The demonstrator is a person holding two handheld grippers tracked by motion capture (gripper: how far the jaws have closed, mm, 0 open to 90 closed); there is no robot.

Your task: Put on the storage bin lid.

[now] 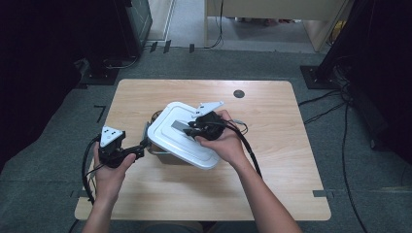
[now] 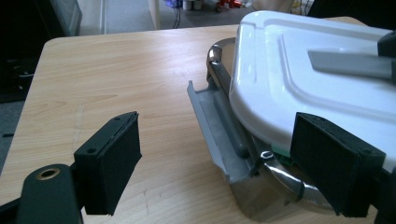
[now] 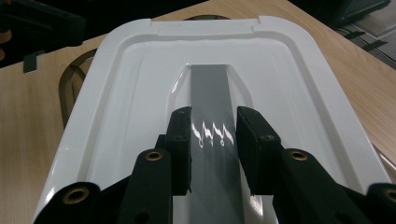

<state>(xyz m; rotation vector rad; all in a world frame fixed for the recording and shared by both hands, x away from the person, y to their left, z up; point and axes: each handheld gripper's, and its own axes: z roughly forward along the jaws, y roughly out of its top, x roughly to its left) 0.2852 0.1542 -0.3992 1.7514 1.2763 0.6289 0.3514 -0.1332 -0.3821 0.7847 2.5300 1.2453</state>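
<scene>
A white lid (image 1: pixel 182 138) with a grey handle strip (image 1: pixel 178 124) hangs tilted over a shiny metal container (image 1: pixel 160 154) in the middle of the table. My right gripper (image 1: pixel 193 128) is shut on that handle; in the right gripper view its jaws (image 3: pixel 212 114) flank the grey strip (image 3: pixel 210 88) on the lid (image 3: pixel 130 93). My left gripper (image 1: pixel 144 145) sits at the container's left side, open. Its jaws (image 2: pixel 217 123) stand wide in the left gripper view. Between them, farther off, a grey metal clasp (image 2: pixel 210 116) hangs from the container (image 2: pixel 275 186), under the lid's edge (image 2: pixel 280 84).
The wooden table (image 1: pixel 272 179) has a small dark round hole (image 1: pixel 238 93) near its far edge. Black cables (image 1: pixel 248 145) trail from both grippers toward the person. Dark equipment stands on the carpet at the left and right.
</scene>
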